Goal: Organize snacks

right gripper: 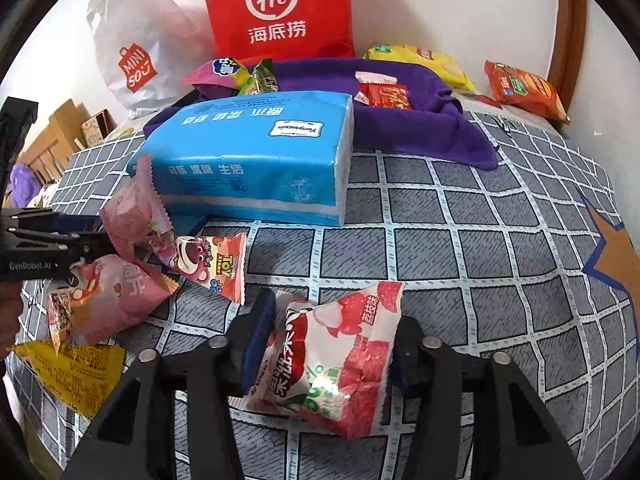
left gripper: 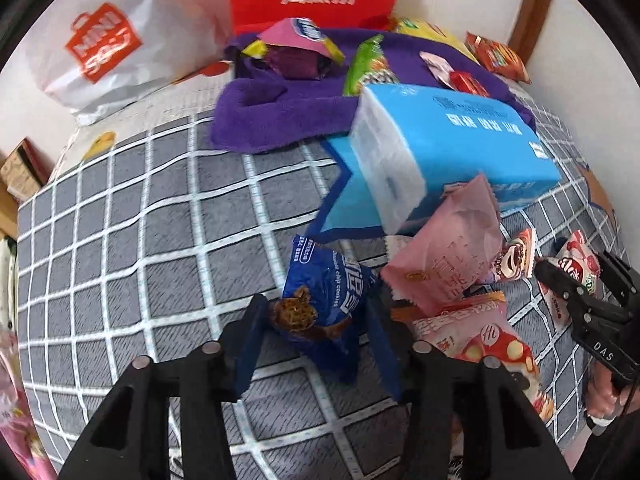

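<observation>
While the blue cookie packet [left gripper: 320, 300] sits on the checked bedcover [left gripper: 160, 220] between our left gripper [left gripper: 316, 320] pads, pinched at its lower end, our right gripper [right gripper: 324, 344] straddles the strawberry snack packet [right gripper: 332, 356]; its left pad touches, but the right pad is hidden, so we cannot tell whether it grips. Both look light, crinkly and slippery, with crushable contents, so we judge a sealed edge the safer hold. The blue tissue pack [right gripper: 256, 156] covers part of the purple towel [right gripper: 420, 128] behind, and the pink packets [left gripper: 448, 256] overlap.
</observation>
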`<state>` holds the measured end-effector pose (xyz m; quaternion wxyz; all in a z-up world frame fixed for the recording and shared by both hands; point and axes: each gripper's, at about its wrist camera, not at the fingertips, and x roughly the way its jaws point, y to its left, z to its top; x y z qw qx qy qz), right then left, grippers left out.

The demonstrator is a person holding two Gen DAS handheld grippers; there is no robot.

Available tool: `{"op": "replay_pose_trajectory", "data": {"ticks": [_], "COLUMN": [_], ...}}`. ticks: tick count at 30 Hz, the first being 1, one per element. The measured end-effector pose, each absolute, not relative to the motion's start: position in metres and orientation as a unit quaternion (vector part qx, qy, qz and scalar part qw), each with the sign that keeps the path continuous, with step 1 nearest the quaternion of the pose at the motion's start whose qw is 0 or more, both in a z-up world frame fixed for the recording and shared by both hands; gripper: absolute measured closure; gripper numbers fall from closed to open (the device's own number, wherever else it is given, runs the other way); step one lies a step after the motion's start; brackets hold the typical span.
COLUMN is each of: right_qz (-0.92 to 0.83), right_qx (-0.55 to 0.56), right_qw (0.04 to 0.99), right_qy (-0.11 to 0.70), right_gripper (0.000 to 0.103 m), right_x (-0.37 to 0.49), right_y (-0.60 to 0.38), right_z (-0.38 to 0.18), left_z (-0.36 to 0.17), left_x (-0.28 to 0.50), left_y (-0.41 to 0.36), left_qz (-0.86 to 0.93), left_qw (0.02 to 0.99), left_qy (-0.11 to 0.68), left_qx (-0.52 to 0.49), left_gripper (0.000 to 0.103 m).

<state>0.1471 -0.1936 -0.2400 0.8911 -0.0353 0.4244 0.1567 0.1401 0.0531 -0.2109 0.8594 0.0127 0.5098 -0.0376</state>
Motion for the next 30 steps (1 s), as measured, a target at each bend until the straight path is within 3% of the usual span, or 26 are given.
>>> {"op": "replay_pose_trajectory", "data": {"ticks": [1,3,5,10,17,24,30], "right_qz": [0.156,0.159,0.163,0.161,0.155,0.149,0.146], "right_qx": [-0.036,-0.027,-0.016,-0.013,-0.031,-0.021,-0.029], "right_qw": [0.892,0.888,0.885,0.887,0.897,0.900,0.899], "right_qy": [0.424,0.430,0.436,0.433,0.412,0.410,0.411], "right_gripper": [0.044,0.029,0.025,0.025,0.025,0.025,0.026], "right_x": [0.146,0.145,0.143,0.135,0.133,0.137,0.136], "right_y": [-0.194,-0.198,-0.204,-0.211,-0.204,-0.207,-0.205], "right_z": [-0.240,-0.240,-0.240,-0.240,-0.243,-0.244,-0.245], "left_z": [-0.211,-0.211,-0.214,-0.220,-0.226,-0.224,-0.225], "left_x": [0.137,0.130,0.125,0.115,0.105,0.104,0.102], "left_y": [0.056,0.064,0.071,0.084,0.071,0.072,0.069], "left_qz": [-0.029,-0.019,-0.009,0.002,0.032,0.031,0.021], "left_qw": [0.861,0.865,0.868,0.887,0.911,0.913,0.912], "left_qy": [0.507,0.501,0.497,0.459,0.410,0.406,0.409], "left_qx": [0.011,0.010,-0.003,-0.044,-0.010,-0.017,-0.016], "left_gripper": [0.059,0.059,0.059,0.059,0.057,0.056,0.043]}}
